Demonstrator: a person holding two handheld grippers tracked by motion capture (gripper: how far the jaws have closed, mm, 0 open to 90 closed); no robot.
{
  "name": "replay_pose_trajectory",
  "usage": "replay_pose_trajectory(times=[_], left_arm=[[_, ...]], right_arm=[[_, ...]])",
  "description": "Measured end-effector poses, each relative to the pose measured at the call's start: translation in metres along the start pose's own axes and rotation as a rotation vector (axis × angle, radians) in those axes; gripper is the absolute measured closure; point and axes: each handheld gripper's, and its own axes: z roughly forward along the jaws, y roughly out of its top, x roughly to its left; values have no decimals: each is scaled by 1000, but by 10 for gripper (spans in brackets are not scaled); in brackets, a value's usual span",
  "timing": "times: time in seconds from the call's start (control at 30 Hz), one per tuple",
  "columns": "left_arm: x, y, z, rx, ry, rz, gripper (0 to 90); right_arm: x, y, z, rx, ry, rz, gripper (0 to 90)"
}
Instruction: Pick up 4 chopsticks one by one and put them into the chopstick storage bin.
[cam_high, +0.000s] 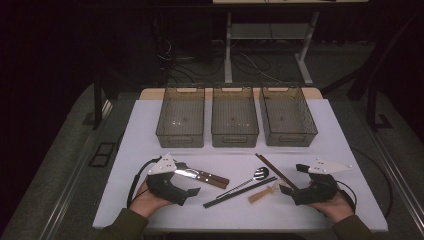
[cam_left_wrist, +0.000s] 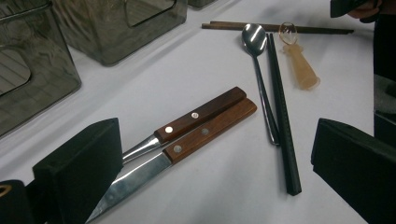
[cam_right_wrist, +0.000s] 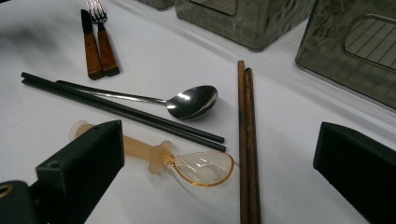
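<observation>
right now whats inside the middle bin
Nothing visible inside the middle bin: in the high view its ribbed floor shows bare through the open top, with only small glints of light. The near wall's smoky plastic hides little. The cutlery lies on the table in front.

High cam overhead; gripper cams close, share spoon (cam_left_wrist: 254, 37).

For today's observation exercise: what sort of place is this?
Probably a lab or test workshop, not a kitchen: cutlery laid on a white table before three empty bins, cables on the floor, and a dark room.

Left gripper (cam_high: 186, 181) at seven o'clock, right gripper (cam_high: 292, 181) at five, cutlery (cam_high: 240, 186) between, on white table (cam_high: 150, 125).
</observation>
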Motion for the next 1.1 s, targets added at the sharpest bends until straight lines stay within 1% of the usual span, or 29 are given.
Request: replay_pose_trajectory(times=[0.17,0.23,0.47,0.53,0.7,0.83,0.9,0.93,0.97,1.0,1.03,1.1], left_arm=[[-2,3,2,-3,-6,2,17],[-3,3,3,-12,-9,-2,18],[-4,6,6,-9,-16,-1,24],[-5,7,7,-11,-19,2,30],[-6,9,10,-12,-26,-4,47],[-6,10,13,-6,-29,4,73],[-7,11,13,-15,-29,1,81],[-7,12,14,-15,-30,4,107],[-8,13,14,-9,-30,9,107],[-8,13,15,-12,-32,9,134],[-9,13,16,-10,-35,11,134],[-9,15,19,-8,-40,6,144]], right_arm=[[-1,-1,0,-3,4,3,15],[-1,-1,0,1,4,7,15],[0,-1,0,-4,9,6,15],[0,-1,0,1,8,4,15],[-1,-1,-1,-7,2,5,15],[-1,-1,-1,-14,8,5,15],[-1,-1,-1,-15,7,7,15],[-1,-1,-1,-15,6,9,15],[-1,-1,-1,-15,6,9,15],[-1,-1,-1,-14,8,13,15],[-1,-1,-1,-14,8,13,15],[-1,-1,-1,-14,12,17,15]])
